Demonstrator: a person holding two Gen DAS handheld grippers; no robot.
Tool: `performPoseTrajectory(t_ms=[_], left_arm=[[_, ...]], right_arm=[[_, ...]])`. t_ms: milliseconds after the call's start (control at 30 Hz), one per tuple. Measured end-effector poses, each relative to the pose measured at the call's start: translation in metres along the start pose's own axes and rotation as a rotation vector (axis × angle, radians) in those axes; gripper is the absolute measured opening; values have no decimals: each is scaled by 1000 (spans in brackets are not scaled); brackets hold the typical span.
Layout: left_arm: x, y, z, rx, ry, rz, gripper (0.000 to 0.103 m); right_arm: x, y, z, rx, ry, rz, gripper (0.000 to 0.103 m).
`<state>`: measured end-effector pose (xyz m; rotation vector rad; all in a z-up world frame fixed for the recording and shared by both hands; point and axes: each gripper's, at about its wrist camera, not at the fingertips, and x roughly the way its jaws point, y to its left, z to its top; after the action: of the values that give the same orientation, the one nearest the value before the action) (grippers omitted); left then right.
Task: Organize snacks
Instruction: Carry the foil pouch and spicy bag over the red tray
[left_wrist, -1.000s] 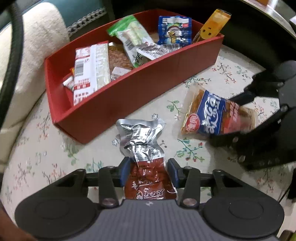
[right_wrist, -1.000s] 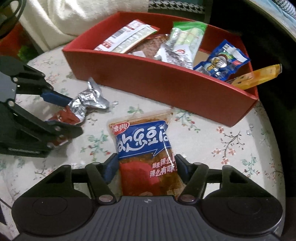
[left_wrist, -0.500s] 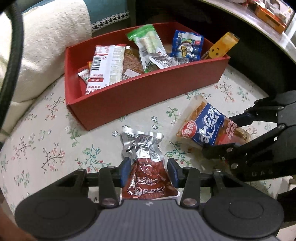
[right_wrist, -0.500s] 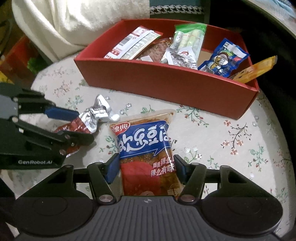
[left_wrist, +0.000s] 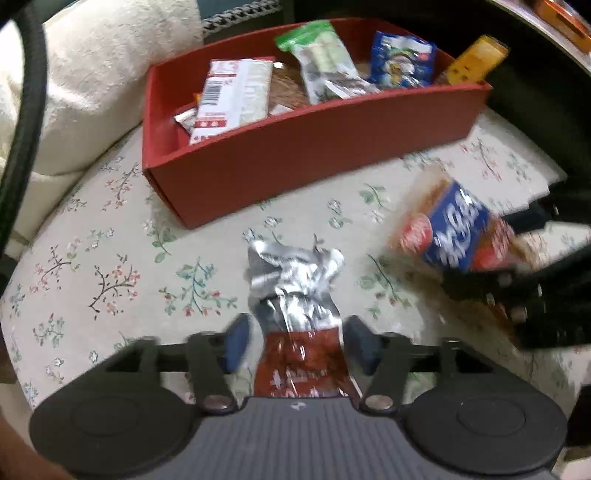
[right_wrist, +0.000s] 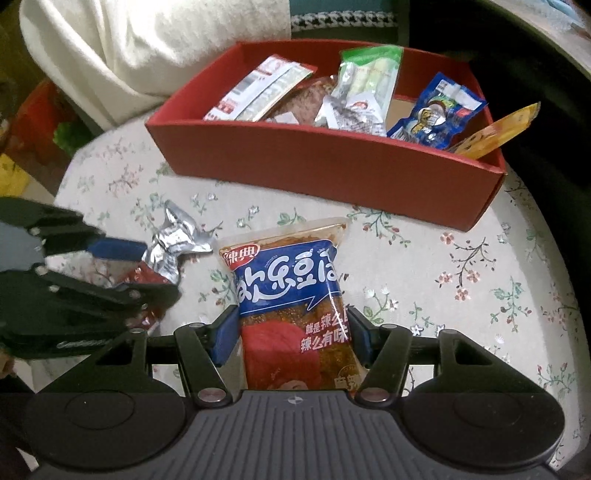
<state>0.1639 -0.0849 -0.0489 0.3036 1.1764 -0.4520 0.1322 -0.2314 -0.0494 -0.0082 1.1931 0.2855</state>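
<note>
In front of the red box (left_wrist: 314, 147), the left gripper (left_wrist: 295, 343) has just been opening, its jaws now clear of the foil packet (left_wrist: 295, 295) between them, while the right gripper (right_wrist: 290, 339) pinches the blue bag (right_wrist: 291, 295), whose slick film could slip loose.

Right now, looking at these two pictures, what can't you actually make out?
- Lower end of the blue snack bag: right wrist view, hidden behind the right gripper body.
- Red end of the foil packet: left wrist view, blurred; printing unreadable.
- Floor of the red box: both views, covered by snacks and its front wall.
- Yellow packet: leans over the box corner; lower end hidden.
</note>
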Motion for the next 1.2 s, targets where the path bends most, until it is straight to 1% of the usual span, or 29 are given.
performPoseTrajectory(t_ms=[67, 100, 133, 233, 333, 400, 533, 667, 800, 967, 1200], left_arm=[[2, 3, 2, -21, -5, 0, 66], [4, 4, 3, -33, -7, -2, 66], [5, 5, 5, -36, -9, -2, 64], [2, 0, 6, -32, -22, -4, 44], [0, -8, 6, -9, -22, 34, 43], [-4, -15, 4, 11, -28, 60, 43], [-24, -19, 5, 25, -86, 72, 43], [-37, -13, 9, 1, -124, 83, 43], [-48, -10, 13, -9, -168, 115, 43], [-58, -9, 22, -16, -213, 118, 43], [-65, -14, 35, -12, -260, 143, 43]], right_arm=[[3, 1, 0, -6, 9, 1, 68], [4, 2, 0, -9, 11, -5, 68], [5, 2, 0, -11, 15, -10, 68], [10, 2, 1, -14, 29, -20, 68], [14, 4, 2, -25, 30, -38, 69], [13, 3, 4, -15, 26, -30, 68], [7, 2, 8, 4, 6, 1, 66], [-8, -2, 15, 22, -43, 16, 66], [-22, -5, 20, 37, -93, 29, 66], [-41, -12, 28, 53, -157, 40, 66], [-54, -13, 38, 73, -214, 48, 66]])
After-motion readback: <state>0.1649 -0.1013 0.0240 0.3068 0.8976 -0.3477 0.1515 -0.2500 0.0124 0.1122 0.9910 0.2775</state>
